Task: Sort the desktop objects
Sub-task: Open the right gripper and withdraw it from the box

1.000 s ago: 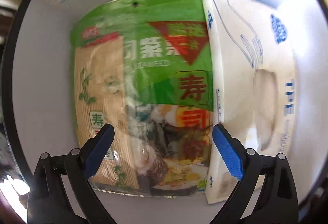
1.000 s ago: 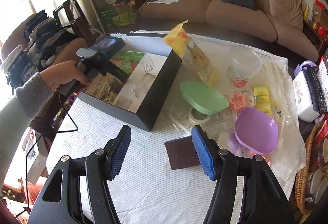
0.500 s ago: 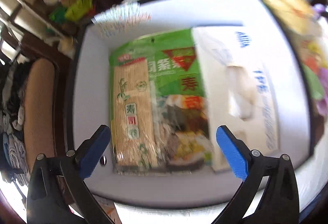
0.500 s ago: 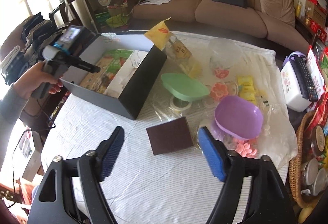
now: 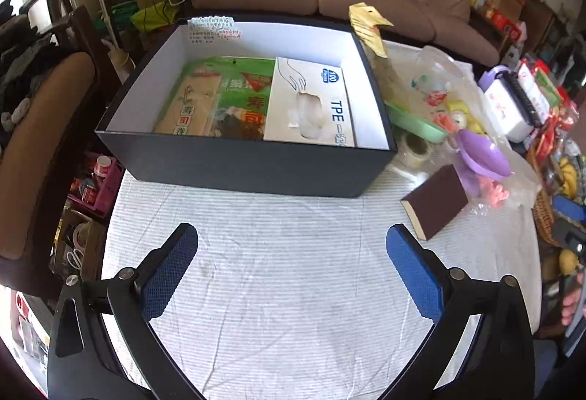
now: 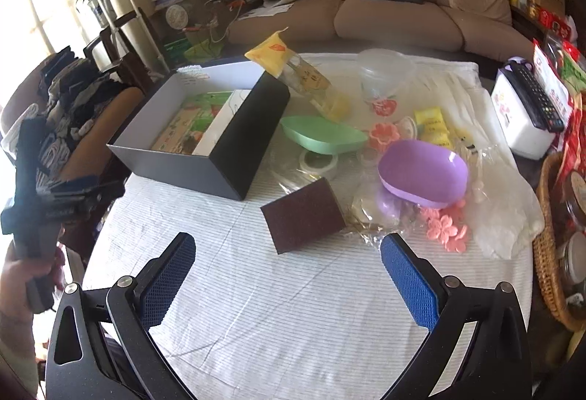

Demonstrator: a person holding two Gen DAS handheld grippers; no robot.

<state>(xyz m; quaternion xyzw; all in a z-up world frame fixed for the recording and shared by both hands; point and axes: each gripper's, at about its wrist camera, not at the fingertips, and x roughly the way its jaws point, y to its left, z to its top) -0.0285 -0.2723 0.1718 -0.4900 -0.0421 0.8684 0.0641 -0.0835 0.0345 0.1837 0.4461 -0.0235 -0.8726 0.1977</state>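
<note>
A dark open box [image 5: 252, 167] [image 6: 241, 140] with a white inside stands on the table. In it lie a green sushi seaweed pack [image 5: 216, 99] and a white TPE glove box [image 5: 311, 103]. My left gripper [image 5: 291, 268] is open and empty, low over the white cloth in front of the box. My right gripper [image 6: 287, 277] is open and empty, near a brown sponge block [image 6: 304, 218] [image 5: 436, 204]. Right of the box lie a green dish [image 6: 322, 134], a purple bowl [image 6: 425, 173], a yellow-topped bag [image 6: 293, 70] and pink flower pieces [image 6: 445, 226].
A tape roll [image 6: 316, 162], a clear plastic cup [image 6: 384, 74] and yellow packets [image 6: 434, 125] lie among plastic wrap. A white box with a remote [image 6: 527, 114] and a wicker basket [image 6: 549, 253] stand at the right edge. A chair [image 5: 40, 129] stands left; a sofa [image 6: 384, 11] behind.
My left gripper has pulled back out of the box and now hangs over the cloth in front of it. My right gripper has drawn back a little from the sponge.
</note>
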